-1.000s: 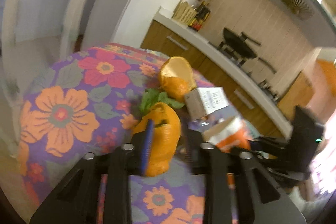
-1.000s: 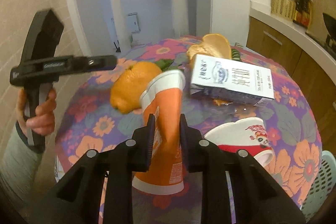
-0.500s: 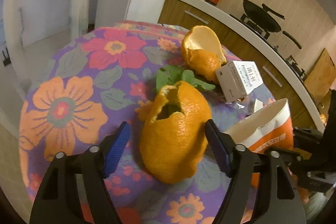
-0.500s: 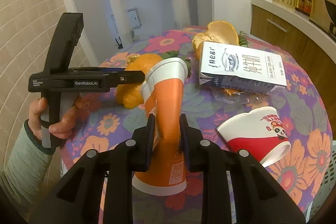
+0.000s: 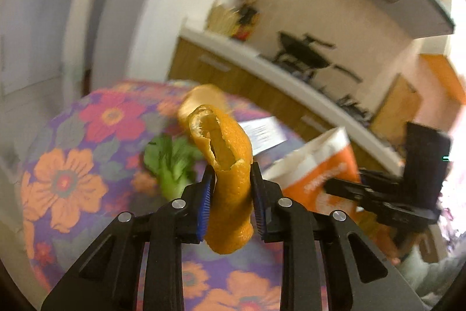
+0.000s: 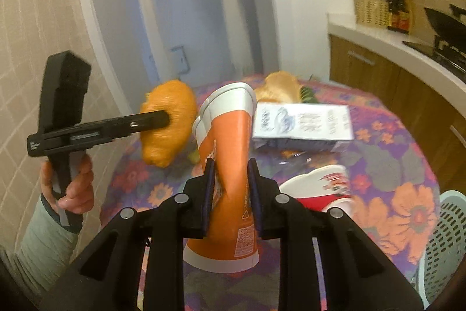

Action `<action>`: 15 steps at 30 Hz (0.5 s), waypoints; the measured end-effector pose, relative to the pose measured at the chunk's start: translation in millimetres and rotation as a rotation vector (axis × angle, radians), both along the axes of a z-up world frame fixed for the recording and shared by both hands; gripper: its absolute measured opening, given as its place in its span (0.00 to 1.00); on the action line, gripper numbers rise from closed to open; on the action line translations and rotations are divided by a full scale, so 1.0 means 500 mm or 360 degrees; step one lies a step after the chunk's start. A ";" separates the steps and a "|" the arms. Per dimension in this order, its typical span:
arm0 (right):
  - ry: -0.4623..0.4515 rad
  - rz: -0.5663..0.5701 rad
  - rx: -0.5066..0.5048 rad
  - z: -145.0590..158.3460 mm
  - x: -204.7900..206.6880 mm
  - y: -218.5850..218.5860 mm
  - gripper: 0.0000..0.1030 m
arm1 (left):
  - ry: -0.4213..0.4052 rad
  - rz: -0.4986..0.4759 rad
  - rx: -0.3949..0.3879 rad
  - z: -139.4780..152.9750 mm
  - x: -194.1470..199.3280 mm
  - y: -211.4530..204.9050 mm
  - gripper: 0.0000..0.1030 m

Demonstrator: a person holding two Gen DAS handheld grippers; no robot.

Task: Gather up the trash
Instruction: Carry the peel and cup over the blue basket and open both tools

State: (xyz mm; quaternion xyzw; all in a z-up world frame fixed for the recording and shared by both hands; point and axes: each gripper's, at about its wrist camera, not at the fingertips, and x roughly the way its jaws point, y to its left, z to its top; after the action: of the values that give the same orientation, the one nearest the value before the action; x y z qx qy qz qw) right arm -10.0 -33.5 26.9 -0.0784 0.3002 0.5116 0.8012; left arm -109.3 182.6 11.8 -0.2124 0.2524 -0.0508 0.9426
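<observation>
A small kitchen, with a round table (image 6: pixel 402 153) under a loud flowered cloth and a white counter (image 5: pixel 291 83) running along the wall behind it.

The left gripper (image 5: pixel 231 179) points a little downward over the table, its jaws closing on a hollow orange peel (image 5: pixel 230 171) that is pinched between the blue pads and lifted clear of the cloth. Seen from the other side, the left hand (image 6: pixel 72 182) grips the black handle from below, a pale green sleeve (image 6: pixel 38 249) running back from the wrist, and the peel (image 6: pixel 167 121) sticks out past the fingertips.

The right gripper (image 6: pixel 231 188) tilts down too and is clamped on an orange paper cup (image 6: pixel 230 165), squeezed flat between the jaws, white rim pointing away toward the far edge of the table.

Beyond that cup, on the table: one white milk carton (image 6: pixel 303 126) lying on its side, just to the cup's right; one red and white paper cup (image 6: pixel 320 188) tipped over, nearer than the carton; a second orange peel (image 6: pixel 281 88) behind the carton; one bunch of green leaves (image 5: pixel 171 165) left of the cup. That makes two peels and two cups in all. A pale perforated basket (image 6: pixel 442 241) stands off the table's near right edge.
</observation>
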 end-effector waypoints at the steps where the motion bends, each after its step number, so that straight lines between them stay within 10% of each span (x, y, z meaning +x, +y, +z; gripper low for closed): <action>1: -0.0005 -0.0022 0.0023 0.008 0.006 -0.013 0.19 | -0.0033 -0.0029 -0.0010 0.013 0.000 -0.009 0.22; 15: -0.0065 -0.0551 0.0211 0.063 0.132 -0.312 0.19 | -0.0052 -0.0489 0.0256 0.120 0.197 -0.304 0.23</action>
State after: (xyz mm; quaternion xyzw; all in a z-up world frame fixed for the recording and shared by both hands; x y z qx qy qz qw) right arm 56.1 -189.7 58.3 0.0171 0.2585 0.3830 0.8867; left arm -11.0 30.6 71.9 -0.0943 0.2699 -0.1772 0.9417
